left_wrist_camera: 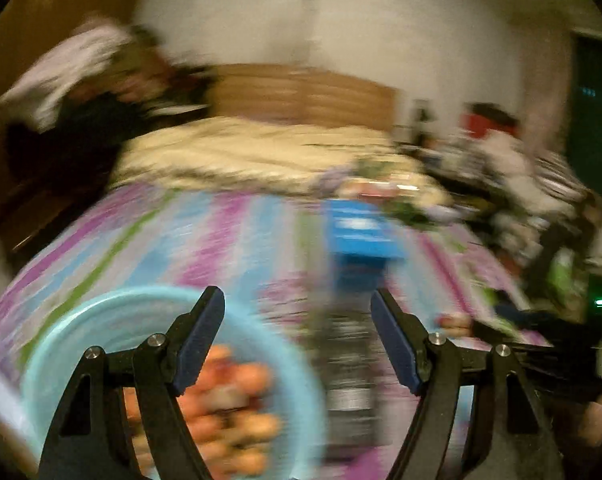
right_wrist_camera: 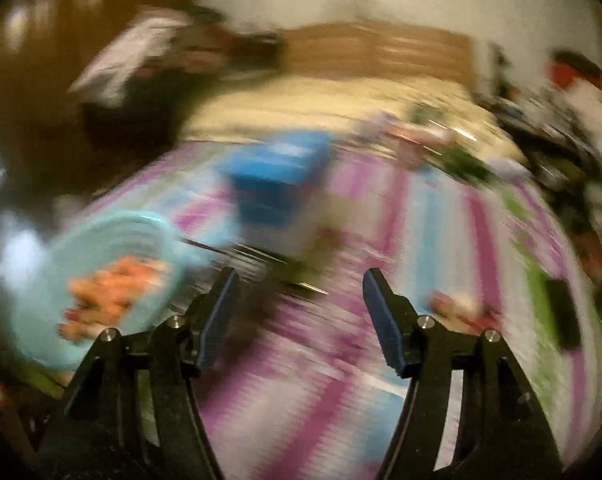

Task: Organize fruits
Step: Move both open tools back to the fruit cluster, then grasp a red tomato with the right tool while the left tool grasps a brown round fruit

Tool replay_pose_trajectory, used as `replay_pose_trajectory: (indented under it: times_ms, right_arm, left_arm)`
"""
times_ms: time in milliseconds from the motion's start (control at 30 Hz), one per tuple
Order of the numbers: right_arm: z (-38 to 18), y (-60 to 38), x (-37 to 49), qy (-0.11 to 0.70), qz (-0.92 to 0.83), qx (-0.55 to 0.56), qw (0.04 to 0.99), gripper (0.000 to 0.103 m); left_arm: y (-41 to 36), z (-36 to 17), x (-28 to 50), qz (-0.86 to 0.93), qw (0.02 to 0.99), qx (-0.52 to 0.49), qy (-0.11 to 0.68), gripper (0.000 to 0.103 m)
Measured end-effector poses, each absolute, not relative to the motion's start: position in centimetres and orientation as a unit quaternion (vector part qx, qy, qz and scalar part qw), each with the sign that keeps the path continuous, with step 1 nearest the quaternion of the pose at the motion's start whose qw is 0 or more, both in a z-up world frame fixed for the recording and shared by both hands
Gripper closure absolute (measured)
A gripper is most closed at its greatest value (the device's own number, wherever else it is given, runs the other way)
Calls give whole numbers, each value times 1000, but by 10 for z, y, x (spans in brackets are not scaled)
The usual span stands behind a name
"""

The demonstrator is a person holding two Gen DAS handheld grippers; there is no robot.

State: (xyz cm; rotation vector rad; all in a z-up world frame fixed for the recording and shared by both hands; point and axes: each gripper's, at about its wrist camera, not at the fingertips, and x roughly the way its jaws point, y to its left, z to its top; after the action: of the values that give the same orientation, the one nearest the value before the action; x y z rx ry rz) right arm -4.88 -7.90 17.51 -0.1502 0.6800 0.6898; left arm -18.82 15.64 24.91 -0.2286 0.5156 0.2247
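Observation:
Both views are blurred by motion. A light blue bowl (left_wrist_camera: pixel 101 320) holds several orange-red fruits (left_wrist_camera: pixel 229 408) at the lower left of the left wrist view. My left gripper (left_wrist_camera: pixel 297 336) is open and empty, its left finger over the bowl. In the right wrist view the bowl (right_wrist_camera: pixel 113 240) with the fruits (right_wrist_camera: pixel 113 292) lies left of my right gripper (right_wrist_camera: pixel 297 312), which is open and empty above the striped cloth. A small reddish fruit-like thing (right_wrist_camera: pixel 461 308) lies on the cloth right of the right gripper; it also shows in the left wrist view (left_wrist_camera: pixel 453 322).
A blue box (left_wrist_camera: pixel 361 236) stands on the pink, blue and green striped bedspread (left_wrist_camera: pixel 181 240), also seen in the right wrist view (right_wrist_camera: pixel 277 184). A dark flat object (right_wrist_camera: pixel 561 312) lies at the right. A cream blanket (left_wrist_camera: pixel 241 152), wooden headboard and clutter lie behind.

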Motion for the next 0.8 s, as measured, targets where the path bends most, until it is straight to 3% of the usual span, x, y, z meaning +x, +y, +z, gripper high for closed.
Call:
replay_pose_trajectory:
  times_ms: [33, 100, 133, 400, 800]
  right_arm:
    - [165, -100, -38, 338, 308, -70, 887, 40]
    - [143, -140, -14, 360, 260, -71, 893, 59]
    - [128, -159, -1, 374, 238, -77, 893, 61]
    - [59, -202, 73, 433, 212, -75, 873, 63]
    - [26, -197, 111, 441, 250, -102, 856, 63]
  left_arm:
    - [134, 250, -176, 78, 958, -107, 256, 26]
    - [98, 245, -152, 29, 957, -99, 270, 26]
    - [78, 239, -138, 9, 955, -92, 282, 26]
    - [6, 140, -38, -57, 909, -113, 397, 27]
    - [-26, 41, 46, -87, 874, -128, 460, 51]
